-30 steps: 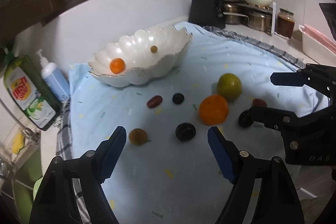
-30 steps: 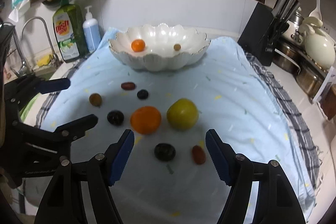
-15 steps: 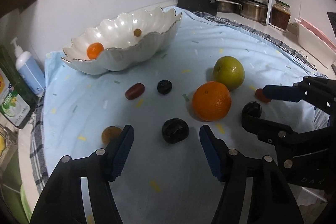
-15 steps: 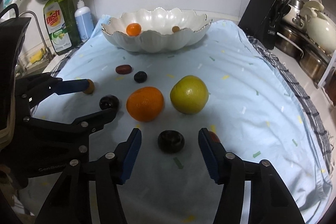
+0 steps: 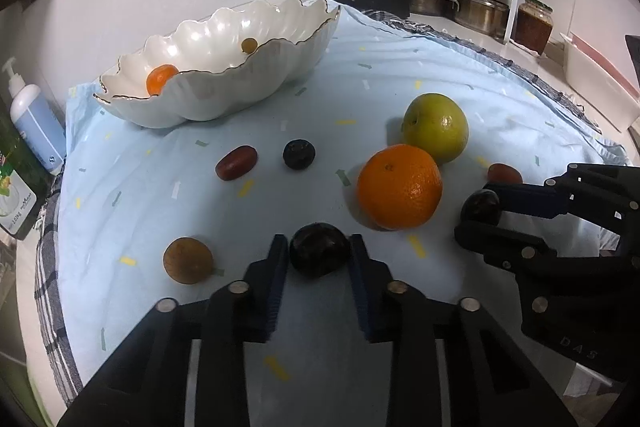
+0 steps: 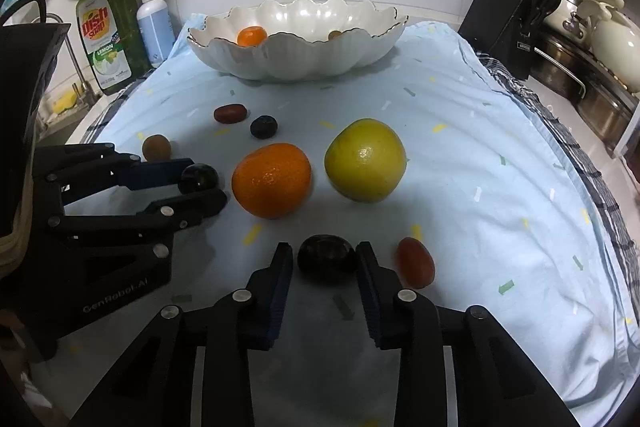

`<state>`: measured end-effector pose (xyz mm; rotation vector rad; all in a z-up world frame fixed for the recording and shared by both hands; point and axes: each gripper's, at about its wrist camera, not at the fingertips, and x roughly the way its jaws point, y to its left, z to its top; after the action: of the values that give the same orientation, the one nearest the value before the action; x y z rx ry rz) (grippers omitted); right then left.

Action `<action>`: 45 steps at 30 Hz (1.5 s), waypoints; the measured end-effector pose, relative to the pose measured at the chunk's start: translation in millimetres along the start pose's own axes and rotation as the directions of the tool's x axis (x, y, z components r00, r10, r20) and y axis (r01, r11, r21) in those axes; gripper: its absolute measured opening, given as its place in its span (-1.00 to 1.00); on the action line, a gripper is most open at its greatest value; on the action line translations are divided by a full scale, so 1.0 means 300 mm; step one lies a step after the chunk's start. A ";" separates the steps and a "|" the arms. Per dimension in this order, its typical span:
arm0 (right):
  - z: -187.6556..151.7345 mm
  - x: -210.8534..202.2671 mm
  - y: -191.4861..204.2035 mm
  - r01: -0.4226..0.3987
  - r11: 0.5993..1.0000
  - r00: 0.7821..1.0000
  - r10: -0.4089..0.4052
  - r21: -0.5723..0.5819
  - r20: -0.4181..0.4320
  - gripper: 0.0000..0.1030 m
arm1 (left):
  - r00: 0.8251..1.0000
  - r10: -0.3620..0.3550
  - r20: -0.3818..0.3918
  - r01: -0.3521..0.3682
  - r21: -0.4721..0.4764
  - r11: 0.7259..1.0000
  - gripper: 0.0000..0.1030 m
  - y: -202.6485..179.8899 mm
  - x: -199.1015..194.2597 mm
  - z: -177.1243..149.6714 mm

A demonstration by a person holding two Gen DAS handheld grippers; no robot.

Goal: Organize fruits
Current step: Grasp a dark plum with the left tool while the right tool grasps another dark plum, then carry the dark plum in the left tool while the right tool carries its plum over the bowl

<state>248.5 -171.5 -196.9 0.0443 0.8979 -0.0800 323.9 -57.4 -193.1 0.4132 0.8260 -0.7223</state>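
Note:
My left gripper (image 5: 319, 253) is shut on a dark plum (image 5: 319, 254) that rests on the blue cloth. My right gripper (image 6: 326, 259) is shut on another dark plum (image 6: 326, 259), also on the cloth. Each gripper shows in the other's view, the right gripper (image 5: 478, 213) and the left gripper (image 6: 202, 185). An orange (image 5: 399, 186) and a green-yellow fruit (image 5: 435, 127) lie between them. A white scalloped bowl (image 5: 200, 103) at the back holds a small orange (image 5: 161, 78) and a small brown fruit (image 5: 249, 45).
Loose on the cloth are a brown round fruit (image 5: 187, 259), a red oblong fruit (image 5: 236, 167), a small dark fruit (image 5: 298, 155) and a red fruit (image 6: 415, 262). Soap bottles (image 6: 108, 35) stand at the left. A knife block (image 6: 508, 23) and pots stand at the right.
Both grippers have moved forward and down, and each has shut around a dark plum. The fruits on the cloth have not moved.

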 end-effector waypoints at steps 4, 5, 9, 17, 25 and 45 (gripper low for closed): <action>0.000 -0.001 -0.011 -0.009 1.000 1.000 0.009 0.007 0.003 -0.41 | 1.000 0.010 0.000 -0.010 -0.001 1.000 -0.45 -0.006 -0.002 0.000; 0.000 -0.002 -0.012 -0.010 1.000 1.000 0.009 0.007 0.005 -0.42 | 1.000 0.012 0.000 -0.012 -0.002 1.000 -0.45 -0.007 -0.003 0.001; 0.002 -0.019 -0.015 -0.017 1.000 1.000 0.016 0.003 0.017 -0.42 | 1.000 0.017 0.003 -0.017 -0.013 1.000 -0.45 -0.013 -0.030 0.001; 0.026 -0.079 -0.029 -0.043 0.999 0.997 0.044 -0.007 0.058 -0.42 | 0.998 0.045 0.036 -0.042 -0.065 0.997 -0.45 -0.024 -0.116 0.015; 0.076 -0.165 -0.046 -0.078 0.996 0.989 0.083 -0.044 0.125 -0.42 | 0.991 0.097 0.097 -0.087 -0.103 0.991 -0.45 -0.042 -0.214 0.049; 0.253 -0.328 -0.071 -0.122 0.979 0.933 0.169 -0.162 0.317 -0.42 | 0.933 0.246 0.263 -0.192 -0.215 0.958 -0.45 -0.033 -0.422 0.164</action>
<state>244.5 -193.3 -72.8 -0.0332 0.5608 0.1130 283.5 -40.7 -64.2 0.2203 0.5541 -0.4757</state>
